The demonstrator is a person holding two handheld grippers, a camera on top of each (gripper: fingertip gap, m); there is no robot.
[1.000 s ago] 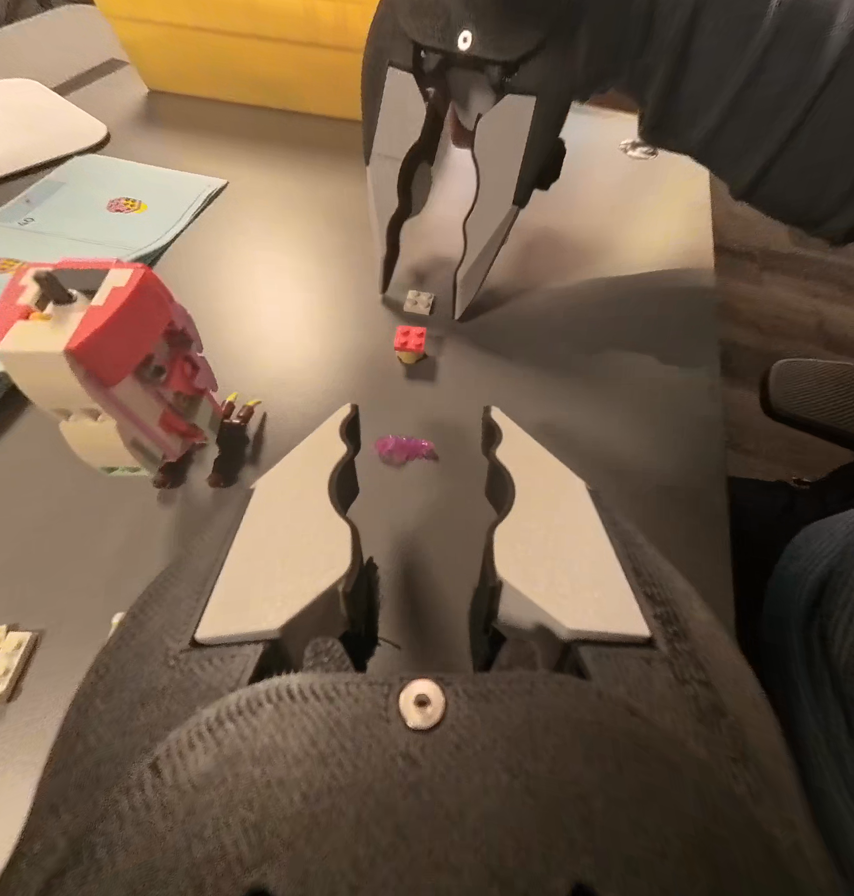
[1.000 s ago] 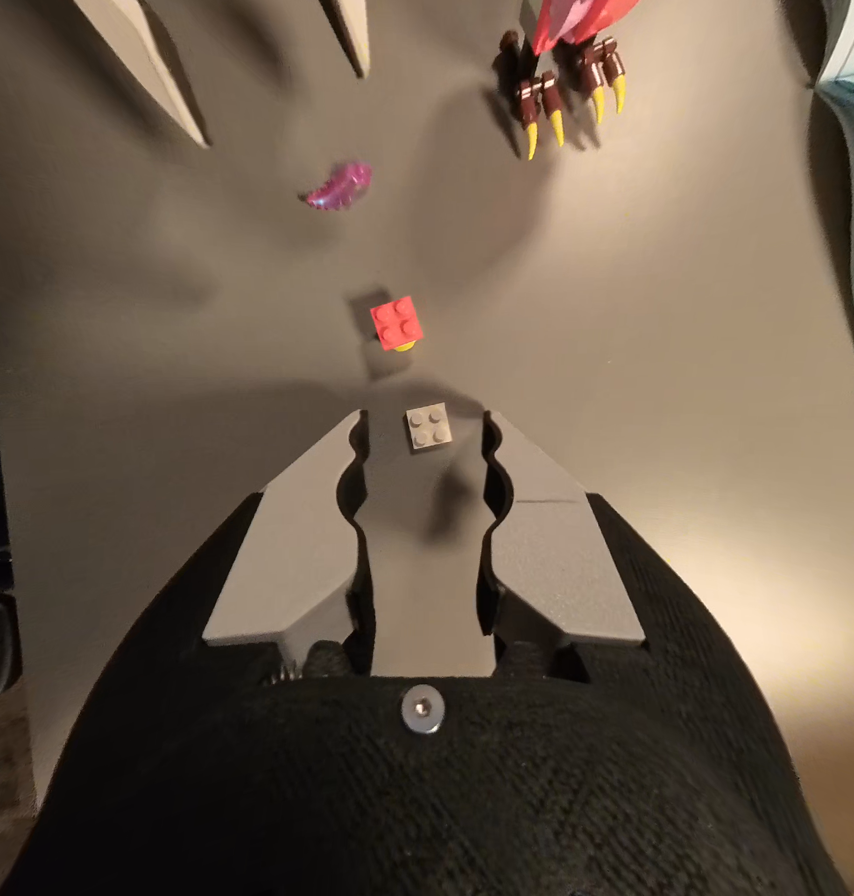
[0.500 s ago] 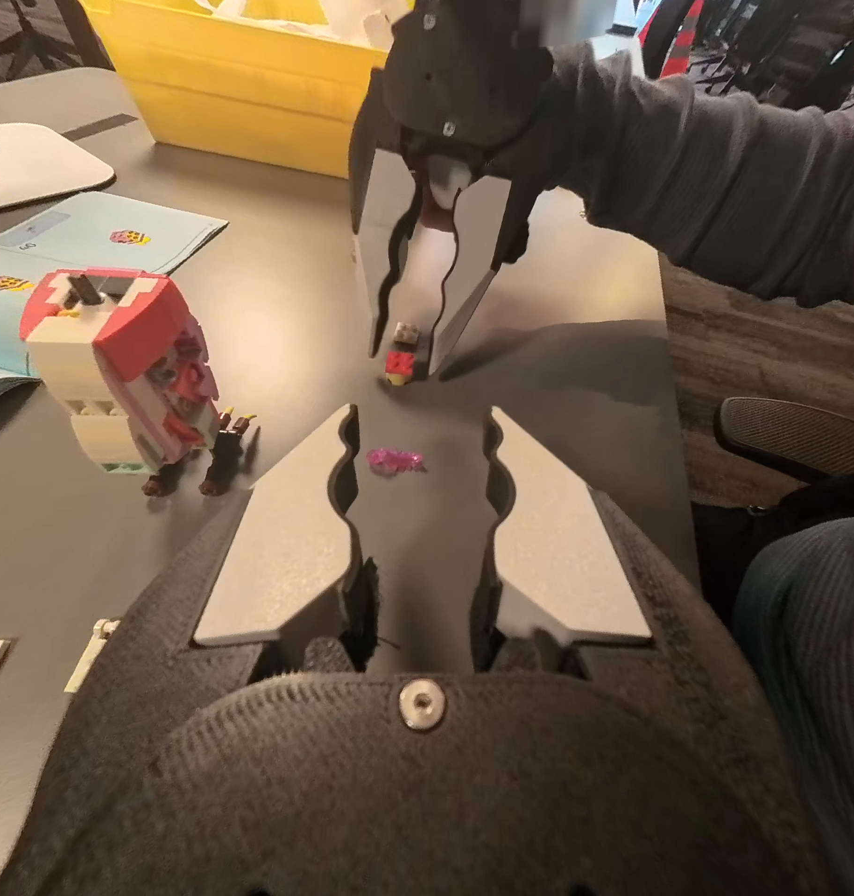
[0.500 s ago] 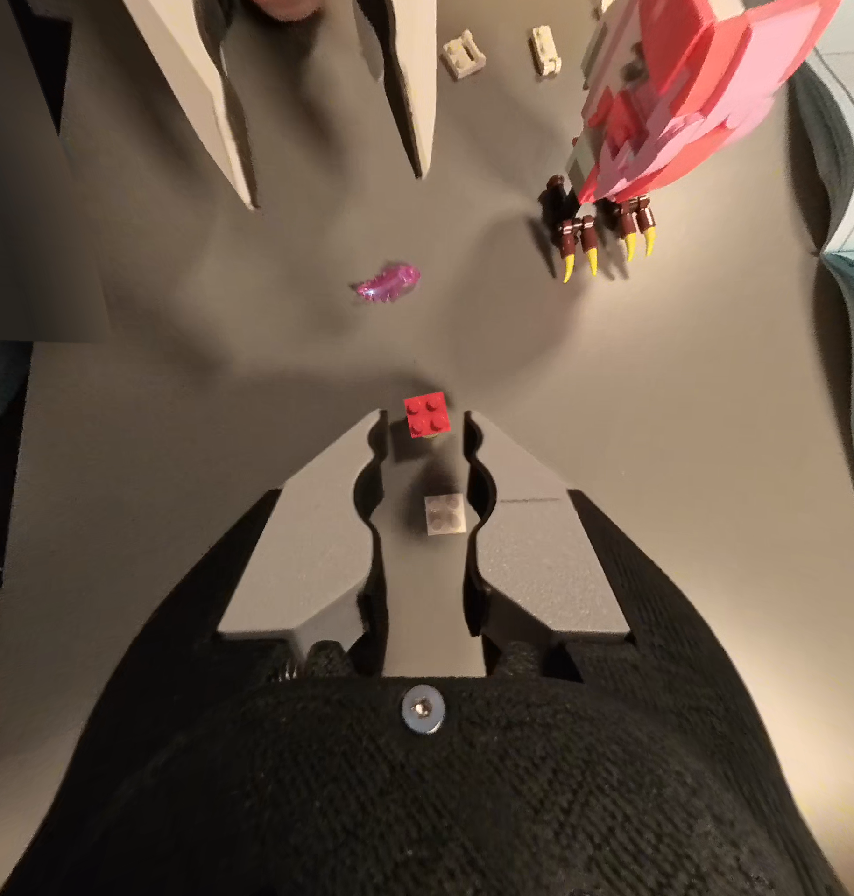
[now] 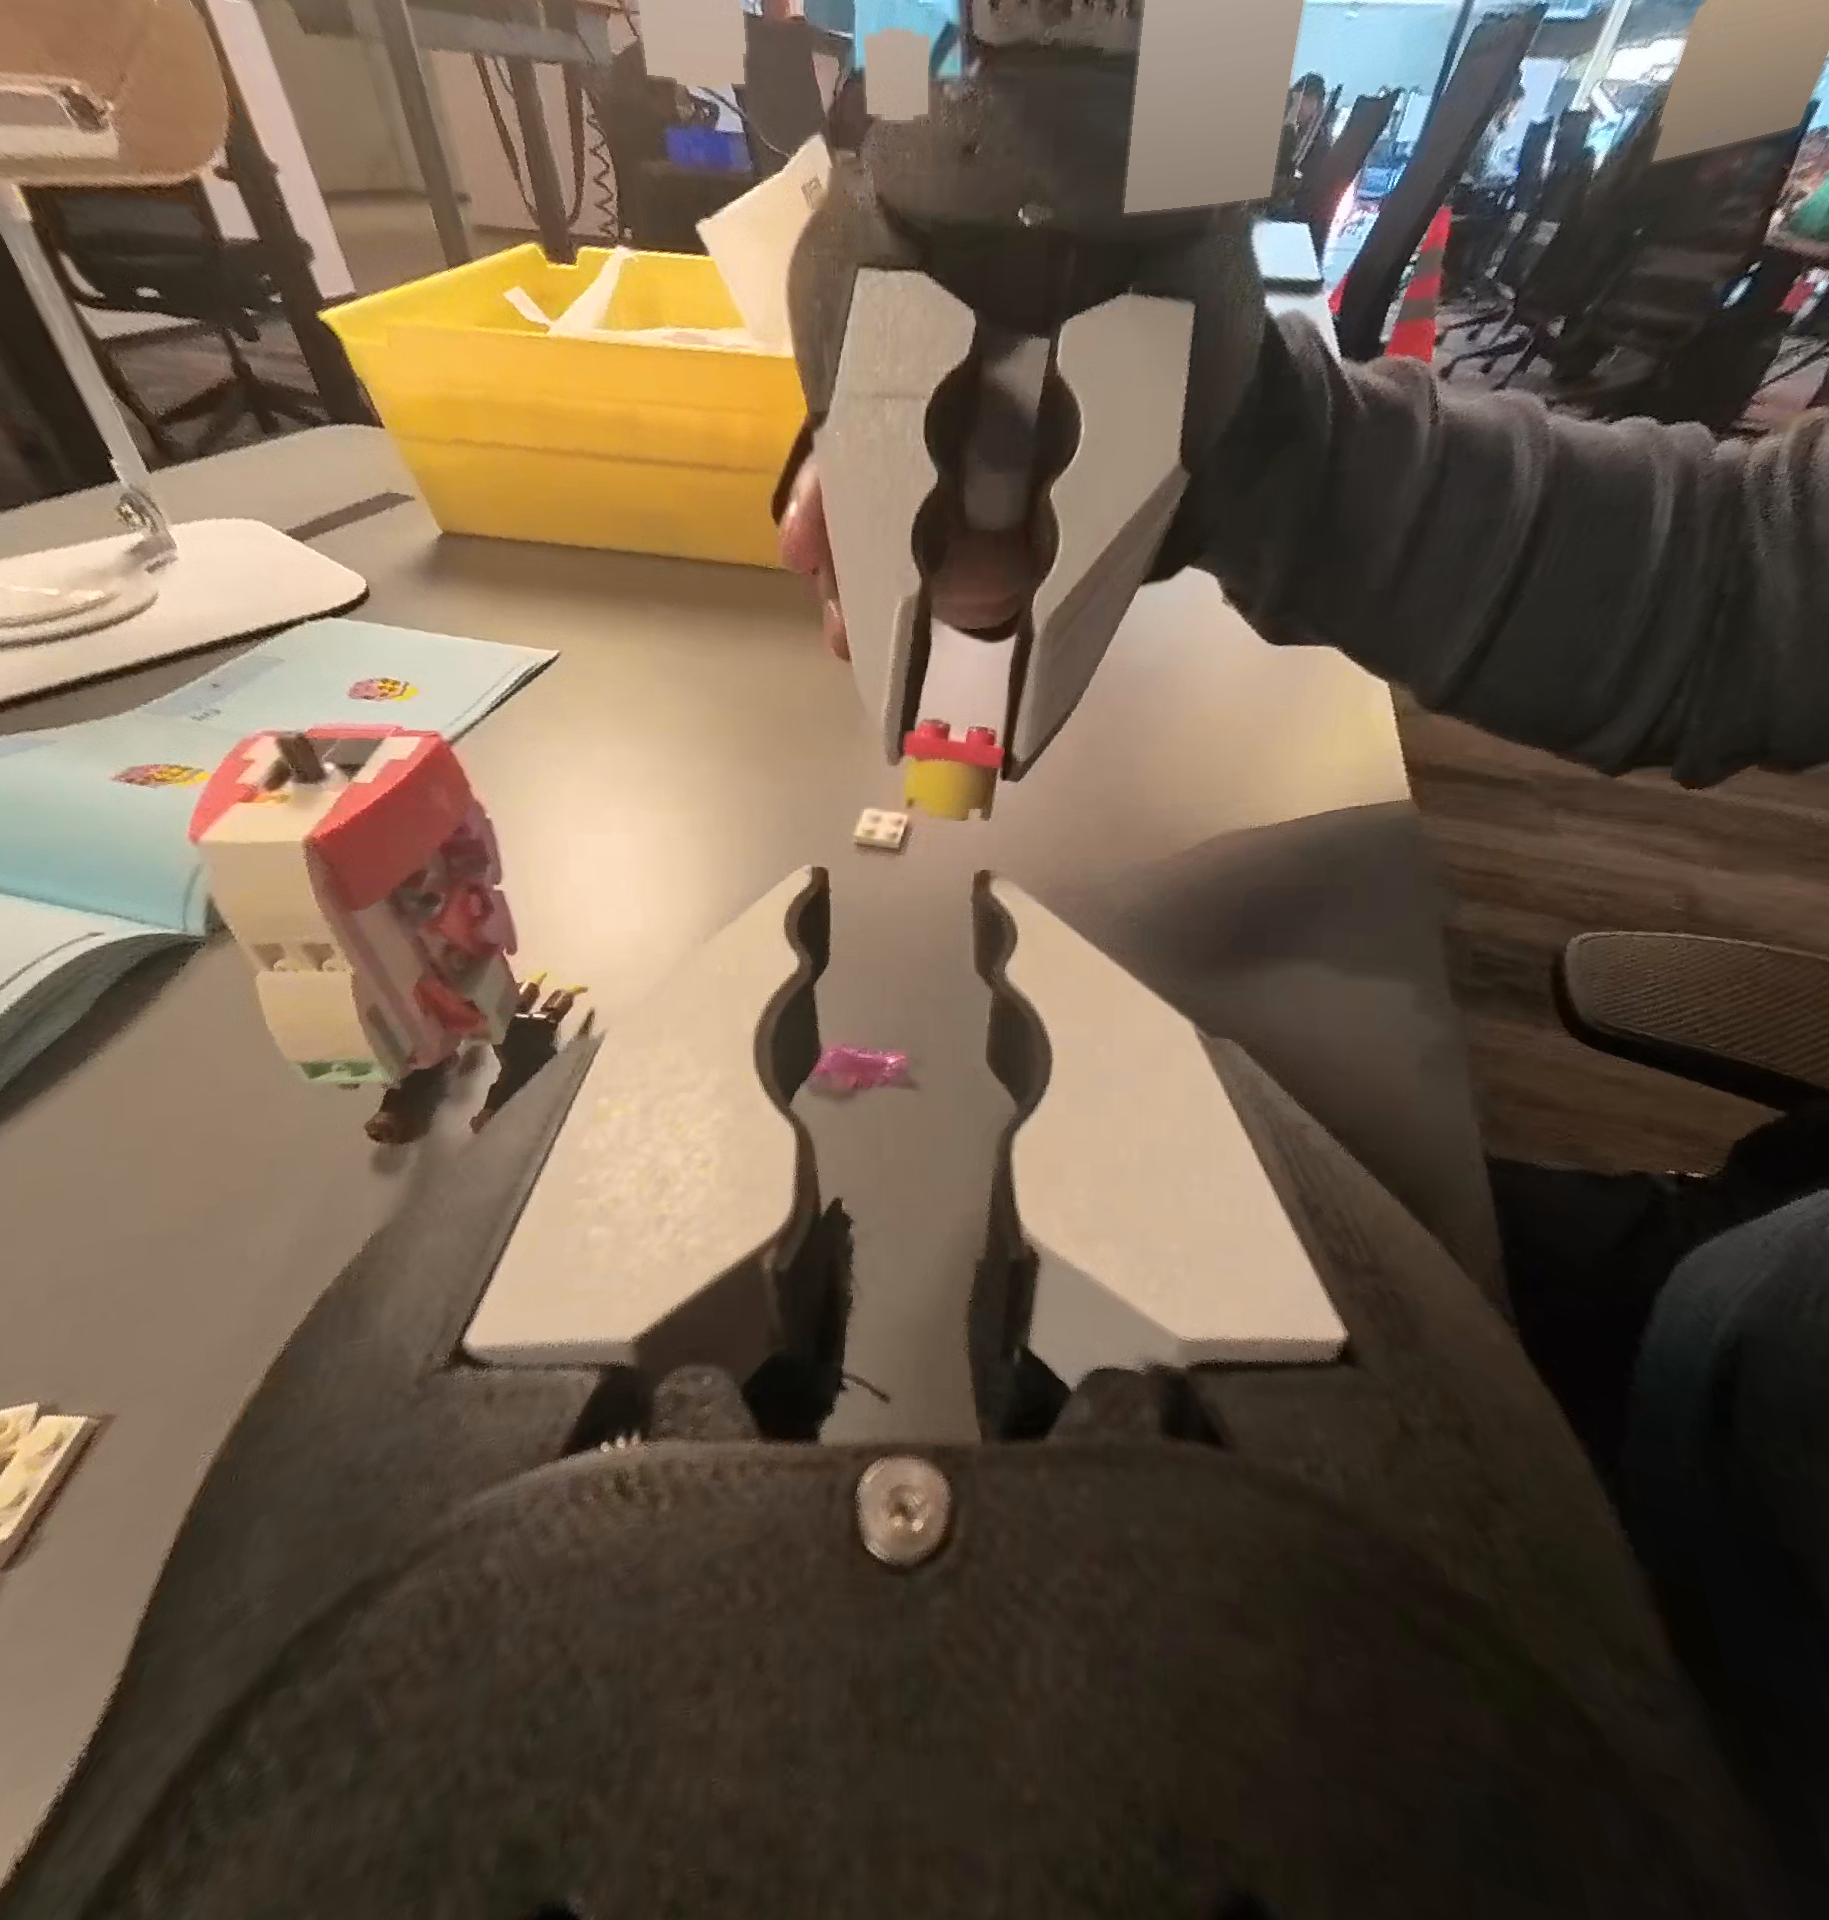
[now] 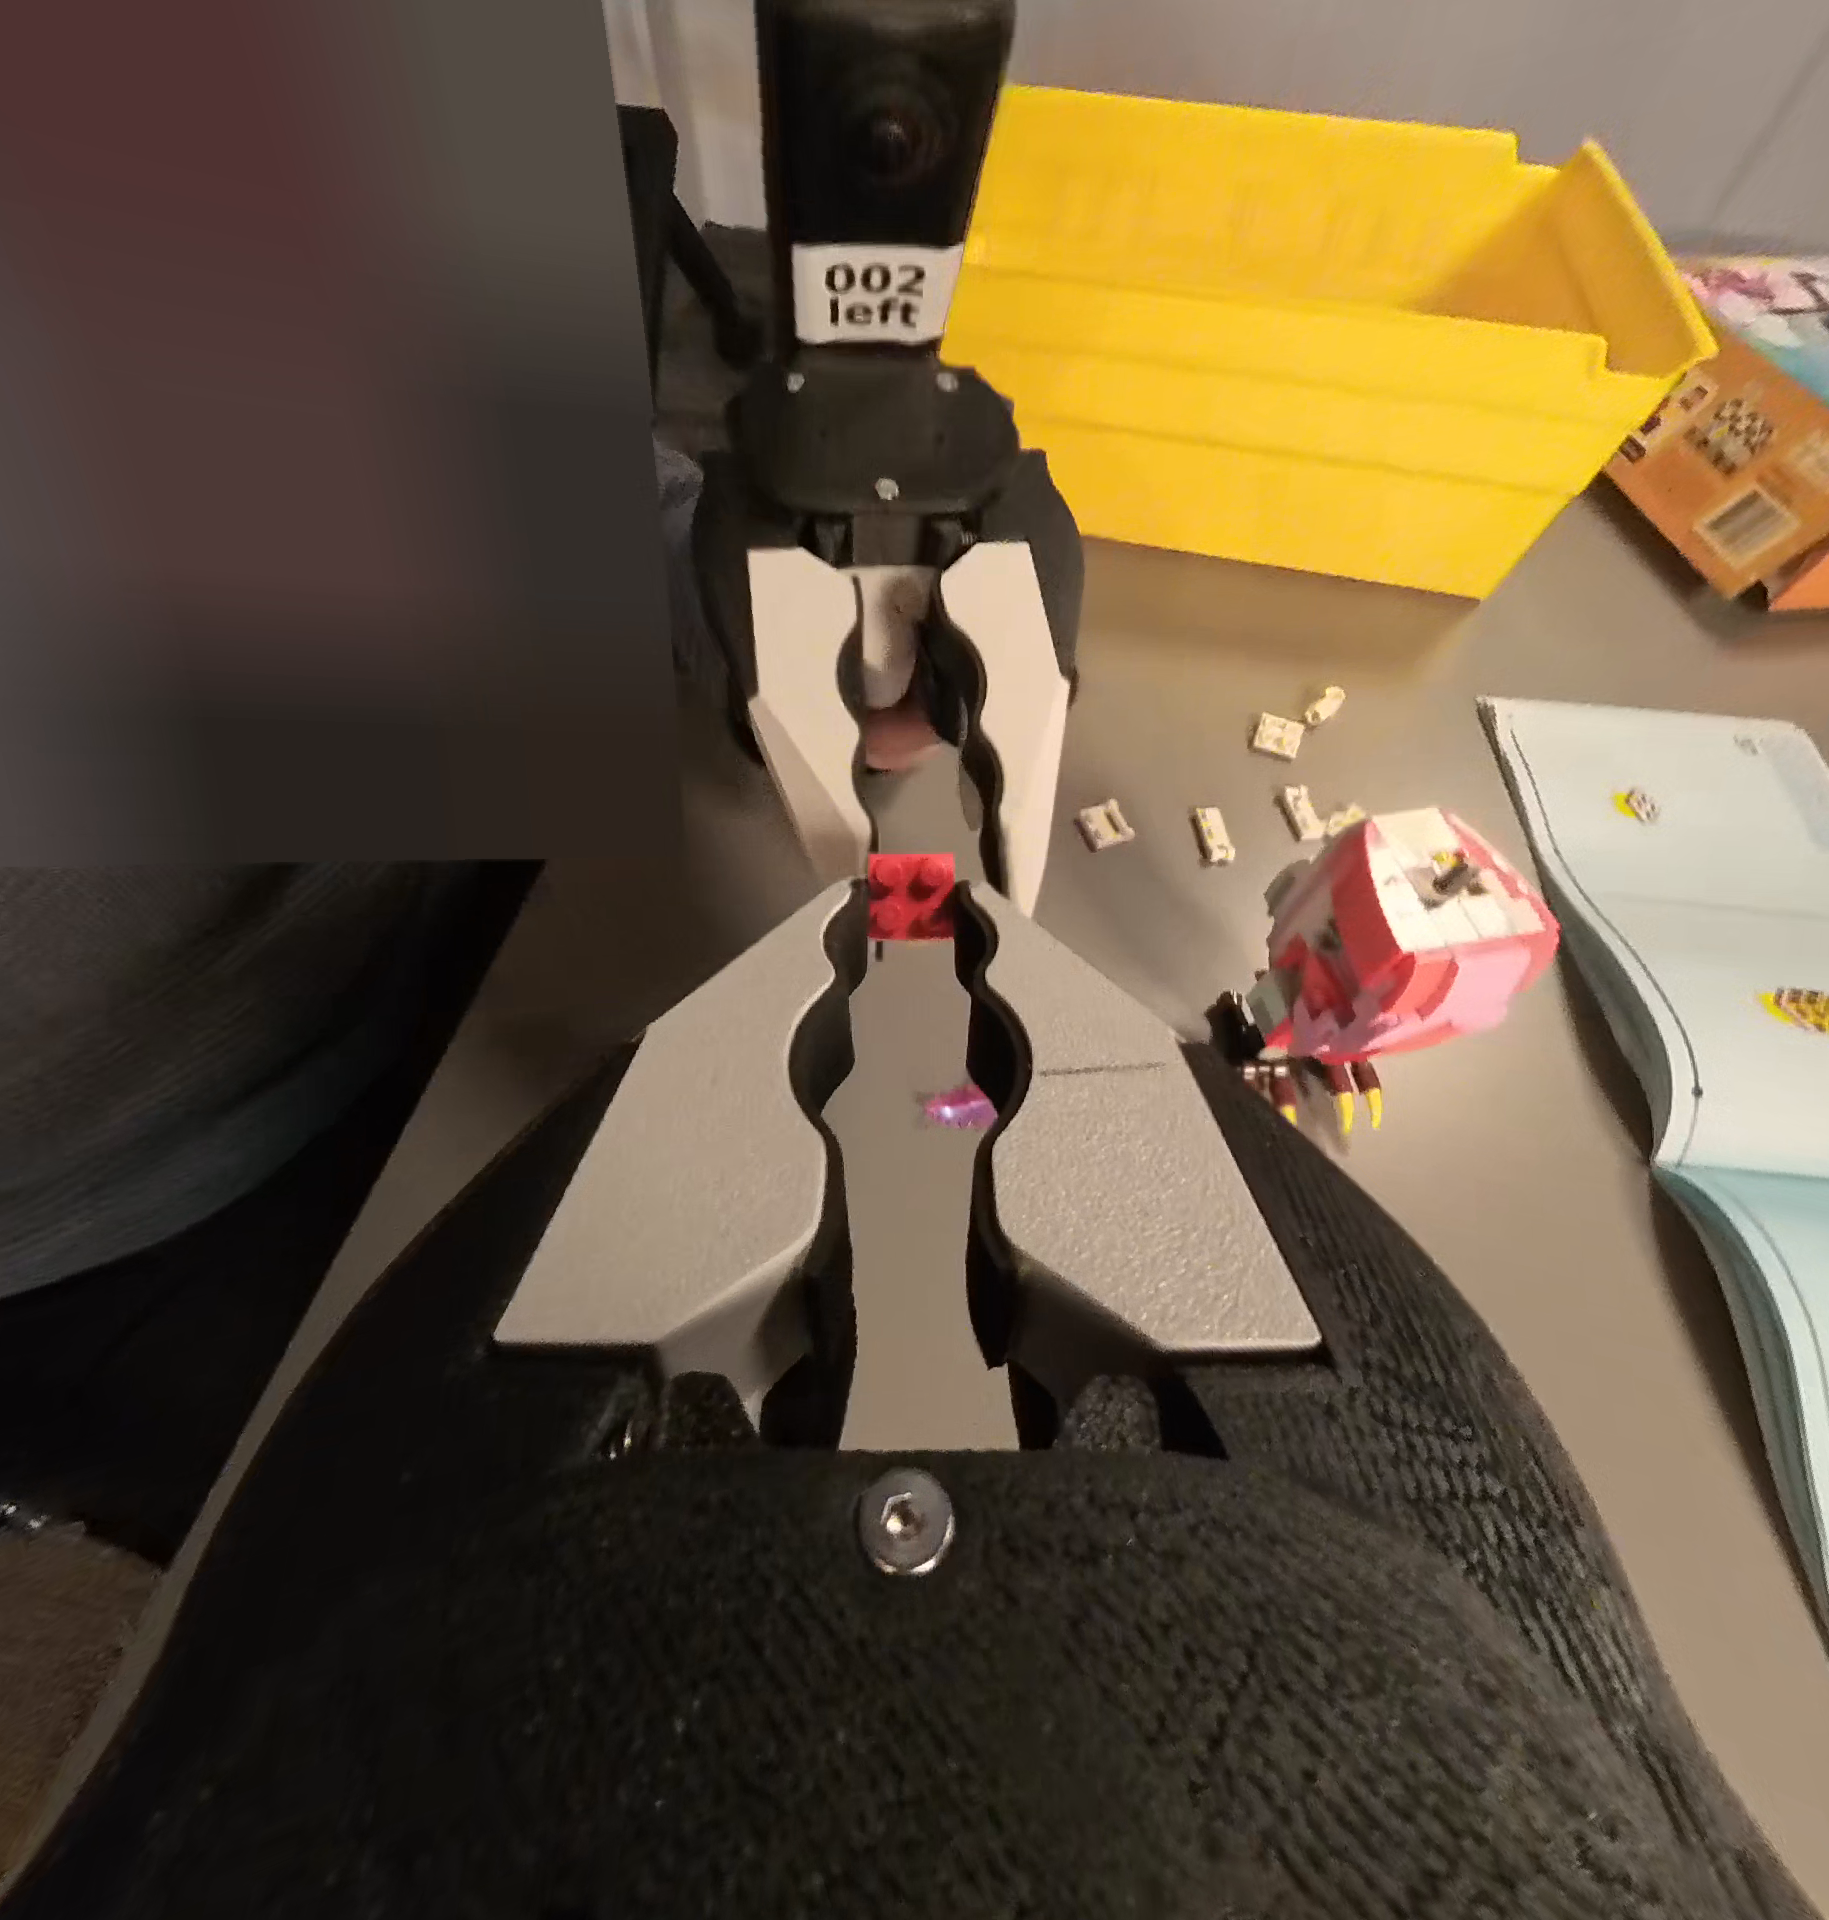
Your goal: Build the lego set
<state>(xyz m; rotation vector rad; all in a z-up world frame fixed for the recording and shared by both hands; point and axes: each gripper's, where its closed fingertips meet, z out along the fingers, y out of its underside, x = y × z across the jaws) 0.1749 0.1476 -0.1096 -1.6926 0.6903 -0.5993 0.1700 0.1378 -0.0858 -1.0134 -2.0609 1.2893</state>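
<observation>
My right gripper [image 6: 910,899] is shut on a small red plate [image 6: 910,896] with a yellow round brick under it. The left wrist view shows both pads pressed on this piece [image 5: 949,769], which hangs above the grey table [image 5: 629,727]. My left gripper [image 5: 899,883] is open and holds nothing; it faces the right gripper [image 5: 957,758] tip to tip. A pink translucent piece [image 5: 856,1070] lies on the table below the gap between the left fingers. A small white square plate [image 5: 882,831] lies on the table under the right gripper. A red, white and pink brick figure [image 5: 359,904] stands to the left.
A yellow bin [image 5: 577,416] stands at the table's back. An open light-blue booklet [image 5: 110,810] lies beside the figure [image 6: 1409,935]. Small white pieces [image 6: 1201,831] are scattered behind it. A lamp base [image 5: 110,592], an orange box [image 6: 1741,488] and a chair [image 5: 1720,997] ring the area. The grippers are tip to tip, or close to it.
My right gripper moved past the white plate, closed on the red-and-yellow piece and lifted it off the table. My left gripper tilted up and its fingers narrowed without touching anything.
</observation>
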